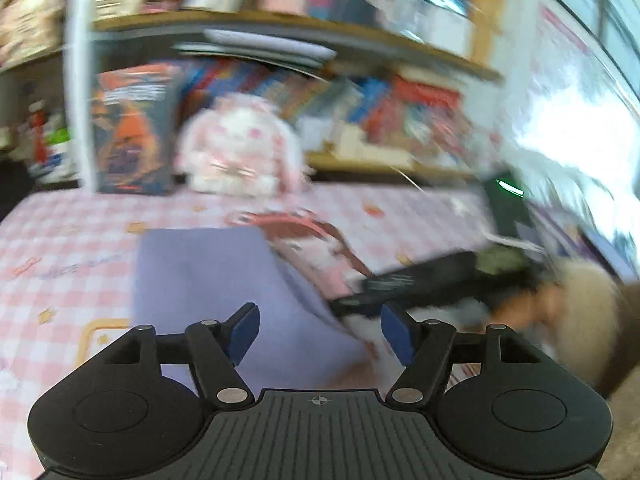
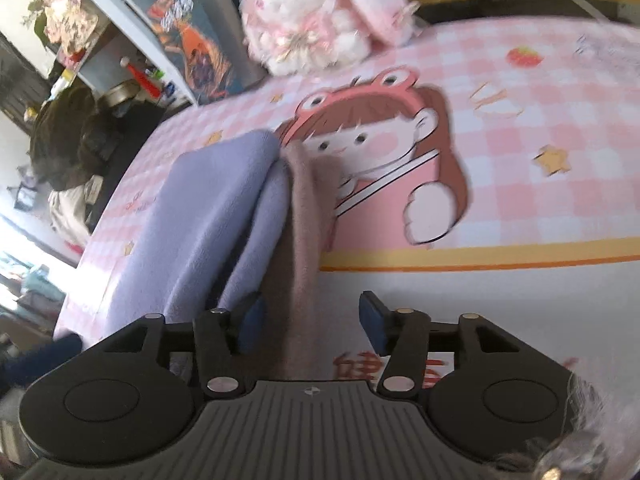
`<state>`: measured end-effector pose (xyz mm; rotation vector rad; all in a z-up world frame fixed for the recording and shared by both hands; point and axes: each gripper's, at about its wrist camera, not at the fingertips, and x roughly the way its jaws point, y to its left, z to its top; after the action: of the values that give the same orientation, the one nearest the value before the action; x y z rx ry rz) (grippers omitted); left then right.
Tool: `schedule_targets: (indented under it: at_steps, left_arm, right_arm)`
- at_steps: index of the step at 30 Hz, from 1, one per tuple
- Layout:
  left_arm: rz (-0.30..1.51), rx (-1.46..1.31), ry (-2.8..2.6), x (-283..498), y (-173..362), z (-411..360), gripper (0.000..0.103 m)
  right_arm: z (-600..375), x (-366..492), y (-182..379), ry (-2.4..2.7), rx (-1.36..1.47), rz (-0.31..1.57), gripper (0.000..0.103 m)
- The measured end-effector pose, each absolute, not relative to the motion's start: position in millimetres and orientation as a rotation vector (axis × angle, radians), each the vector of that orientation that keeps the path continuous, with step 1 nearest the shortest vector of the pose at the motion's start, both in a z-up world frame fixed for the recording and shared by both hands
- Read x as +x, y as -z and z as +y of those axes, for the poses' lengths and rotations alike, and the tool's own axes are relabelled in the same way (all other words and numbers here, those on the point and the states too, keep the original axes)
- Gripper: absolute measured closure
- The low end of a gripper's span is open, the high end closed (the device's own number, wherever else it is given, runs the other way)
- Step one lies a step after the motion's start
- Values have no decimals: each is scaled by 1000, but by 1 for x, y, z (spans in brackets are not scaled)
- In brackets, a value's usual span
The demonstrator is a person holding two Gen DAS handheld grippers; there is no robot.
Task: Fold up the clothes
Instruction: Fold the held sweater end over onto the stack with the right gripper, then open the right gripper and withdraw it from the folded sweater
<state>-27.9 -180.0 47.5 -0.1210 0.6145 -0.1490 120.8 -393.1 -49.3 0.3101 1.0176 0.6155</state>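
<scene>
A lavender cloth lies folded on the pink checked table cover. In the right wrist view the same cloth shows doubled over, with a mauve-brown side hanging down toward the camera. My left gripper is open and empty just above the cloth's near edge. My right gripper is open, with the cloth's hanging edge between its blue pads, not pinched. In the left wrist view the right gripper appears as a dark blurred shape at the cloth's right edge.
A pink and white plush rabbit and a book stand at the back of the table. Shelves of books rise behind. A cartoon girl print covers the cloth-covered table. The left wrist view is motion-blurred.
</scene>
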Motion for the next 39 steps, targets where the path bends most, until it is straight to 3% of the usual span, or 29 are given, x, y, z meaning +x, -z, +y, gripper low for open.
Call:
schedule_targets:
  at_steps: [5,9,13,15,16,17,20,22,27,36,39]
  left_arm:
    - [649,-166,-51,-12,-28,-148,39]
    - [651,-182,-47,-5,-11,-141,47]
    - [703,-193,29,-6,2,-152,48]
    - [731,-178,31,-5,9,-158,48]
    - [735,-181,32,-5,10,-158,48]
    - [739,-184,32,-6,11,-159,48]
    - [741,-219,48,-8,9,-155,48]
    - [758,-231,61,-8,12,-154,49]
    - [785,-168,53,-5,14,-167,47]
    - [772,-178,35,-9,13,-166,44]
    - [763,-165,9,-11,7,-167,44]
  right_arm:
    - [-408,116,31,-700,453,967,47]
    - [-387,123,41,-789,496,1064,43]
    - [-365,129,55,-767,453,1108,42]
    - [-355,132,55,-789,440,1095,61]
    - [-350,133,55,-802,431,1088,80]
    - [-346,132,51,-821,414,1067,85]
    - [-355,105,23,-917,368,884,88]
    - [-365,92,15,-911,336,829,90]
    - [-374,110,64,-741,426,1029,89]
    - [-370,110,58,-748,382,1027,86]
    - [-372,107,51,-742,364,1019,76]
